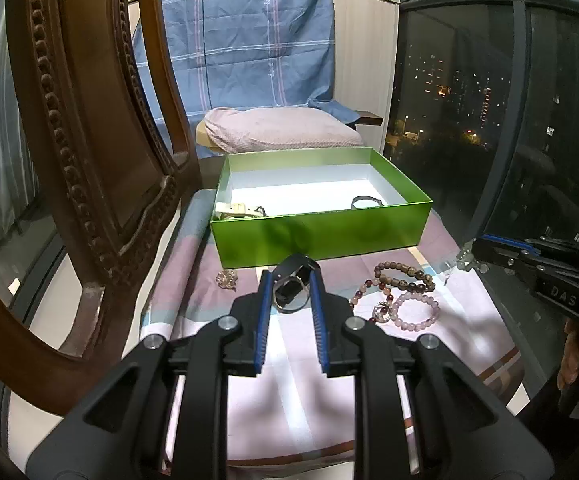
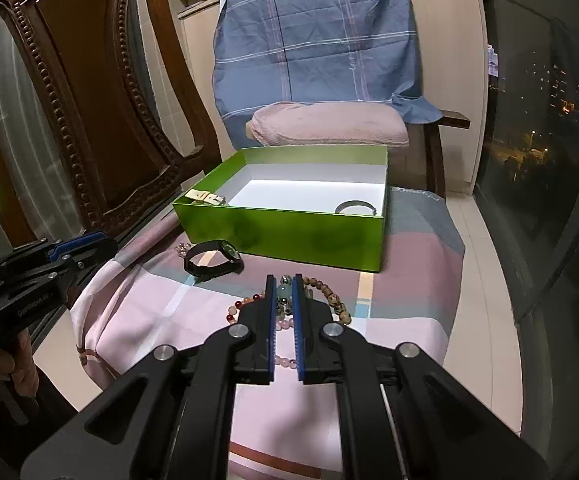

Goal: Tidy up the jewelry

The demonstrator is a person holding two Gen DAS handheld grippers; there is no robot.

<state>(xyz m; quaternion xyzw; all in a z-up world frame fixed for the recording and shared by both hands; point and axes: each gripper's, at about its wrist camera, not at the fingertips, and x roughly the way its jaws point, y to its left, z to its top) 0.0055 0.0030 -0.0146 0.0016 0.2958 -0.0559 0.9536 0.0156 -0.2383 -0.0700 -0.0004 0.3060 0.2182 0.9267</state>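
Pink checked cloth (image 2: 169, 328) under green box (image 2: 289, 236); left hand-held gripper (image 1: 291, 280) wide around watch (image 1: 289, 288); right (image 2: 282, 288) pinching beads (image 2: 285, 292).

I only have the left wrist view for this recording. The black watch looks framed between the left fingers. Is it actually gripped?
Observer: No. In the right wrist view the left gripper is off to one side of the black watch. They are clearly apart, and the watch lies on the checked cloth.
Operator: And the right gripper? I only see something pale at its tip.
Observer: The right gripper is pinched on a pale green bead piece, which sits between its blue-lined fingers.
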